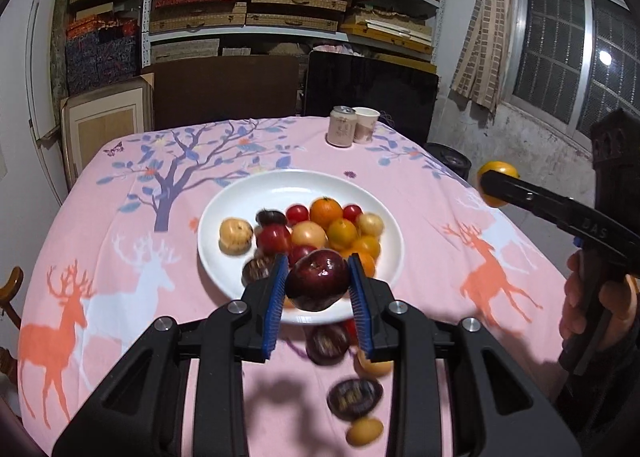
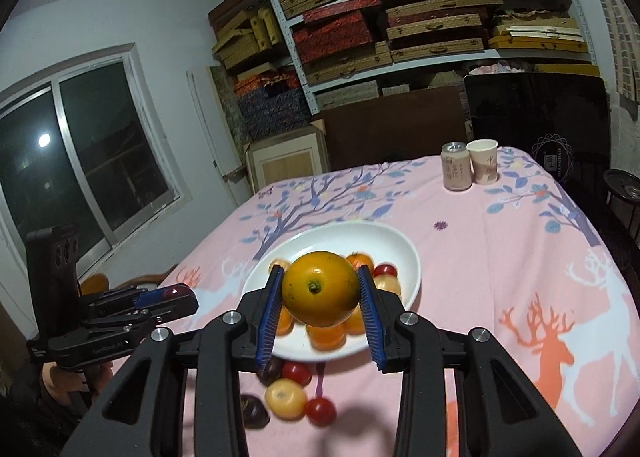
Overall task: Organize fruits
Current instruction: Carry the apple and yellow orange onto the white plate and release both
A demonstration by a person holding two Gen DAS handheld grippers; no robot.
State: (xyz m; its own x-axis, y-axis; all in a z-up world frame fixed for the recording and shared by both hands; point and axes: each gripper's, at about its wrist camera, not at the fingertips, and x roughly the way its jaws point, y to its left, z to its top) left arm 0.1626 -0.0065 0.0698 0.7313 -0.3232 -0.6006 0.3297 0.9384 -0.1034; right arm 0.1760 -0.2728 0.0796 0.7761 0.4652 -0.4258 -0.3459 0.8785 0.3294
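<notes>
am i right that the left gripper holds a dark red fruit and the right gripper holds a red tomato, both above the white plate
Not quite. The left gripper does hold the dark red fruit, but the right gripper holds an orange, not a red tomato, as the right wrist view shows. Both are above the white plate.

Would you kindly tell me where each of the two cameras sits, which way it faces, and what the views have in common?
Left wrist: sits on the left hand-held gripper, looking down its fingers, shut on a dark red fruit, at the white plate; the right hand-held gripper and a hand show at the right edge.
Right wrist: sits on the right hand-held gripper, shut on an orange fruit, facing the same plate; the left hand-held gripper shows at the left.
Shared: plate, pink tablecloth, can, paper cup, shelves.
</notes>
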